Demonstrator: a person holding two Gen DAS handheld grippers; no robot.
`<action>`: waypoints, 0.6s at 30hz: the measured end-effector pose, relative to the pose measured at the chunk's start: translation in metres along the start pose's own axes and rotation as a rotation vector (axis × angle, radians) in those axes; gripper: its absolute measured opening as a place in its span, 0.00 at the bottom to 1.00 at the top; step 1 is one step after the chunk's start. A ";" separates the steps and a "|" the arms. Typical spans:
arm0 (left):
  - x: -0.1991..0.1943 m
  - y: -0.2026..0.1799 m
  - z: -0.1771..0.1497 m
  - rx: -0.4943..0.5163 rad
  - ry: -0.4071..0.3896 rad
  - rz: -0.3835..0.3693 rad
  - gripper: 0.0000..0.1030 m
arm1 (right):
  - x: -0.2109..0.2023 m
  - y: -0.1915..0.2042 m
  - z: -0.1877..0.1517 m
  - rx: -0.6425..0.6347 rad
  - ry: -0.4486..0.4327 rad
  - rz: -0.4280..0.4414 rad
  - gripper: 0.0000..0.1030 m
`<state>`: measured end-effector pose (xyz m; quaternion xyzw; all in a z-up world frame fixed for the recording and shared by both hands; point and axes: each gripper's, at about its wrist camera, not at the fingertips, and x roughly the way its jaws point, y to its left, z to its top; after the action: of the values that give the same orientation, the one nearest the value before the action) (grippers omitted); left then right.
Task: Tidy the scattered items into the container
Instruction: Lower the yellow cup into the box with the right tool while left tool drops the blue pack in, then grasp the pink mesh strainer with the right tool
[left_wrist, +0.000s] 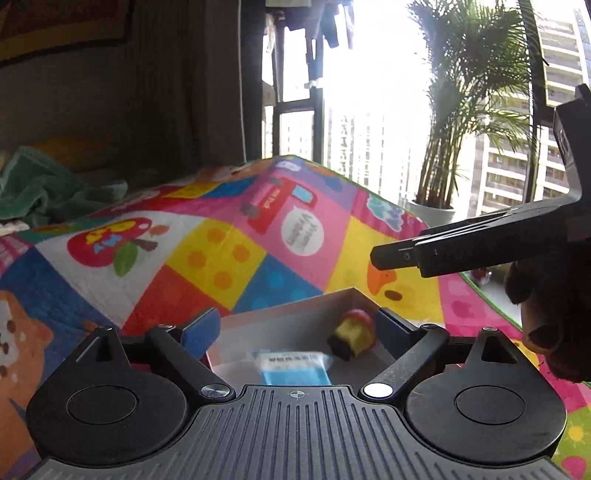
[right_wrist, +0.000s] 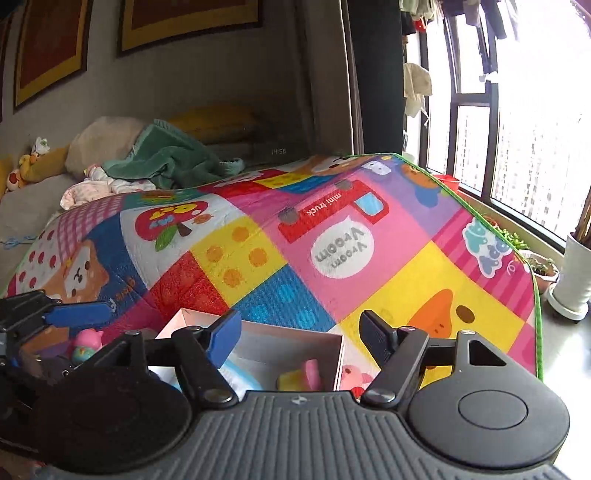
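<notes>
A shallow grey box (left_wrist: 295, 308) lies on the colourful play mat, just beyond my left gripper (left_wrist: 295, 328), which is open and empty above it. Inside the box are a blue packet (left_wrist: 293, 369) and a yellow and pink toy (left_wrist: 354, 334). My right gripper (right_wrist: 299, 336) is open and empty too, over the same box (right_wrist: 291, 334), where the toy (right_wrist: 303, 374) and the packet (right_wrist: 236, 373) show between its fingers. A pink and teal toy (right_wrist: 86, 343) sits on the mat left of the box, below a blue finger (right_wrist: 77, 312) of my left gripper. In the left wrist view, the right gripper (left_wrist: 395, 258) reaches in from the right, held by a hand (left_wrist: 546, 332).
The play mat (right_wrist: 388, 258) covers a raised surface and ends in a green edge (right_wrist: 537, 295) on the right. A green blanket (right_wrist: 173, 158) and soft toys (right_wrist: 33, 166) lie at the back. Potted plants (right_wrist: 572, 280) stand by the window.
</notes>
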<state>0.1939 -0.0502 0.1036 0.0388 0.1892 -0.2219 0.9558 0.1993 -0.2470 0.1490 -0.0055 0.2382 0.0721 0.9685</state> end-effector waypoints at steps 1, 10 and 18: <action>-0.009 0.002 -0.003 0.002 -0.004 0.012 0.95 | -0.003 0.000 -0.004 0.000 -0.005 0.000 0.79; -0.095 0.007 -0.088 0.026 0.079 0.163 1.00 | -0.057 0.039 -0.061 -0.123 -0.085 -0.006 0.82; -0.116 0.034 -0.140 -0.227 0.268 0.204 1.00 | -0.071 0.132 -0.120 -0.401 0.098 0.240 0.38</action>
<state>0.0648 0.0497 0.0179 -0.0209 0.3338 -0.0941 0.9377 0.0629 -0.1315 0.0789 -0.1728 0.2649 0.2321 0.9198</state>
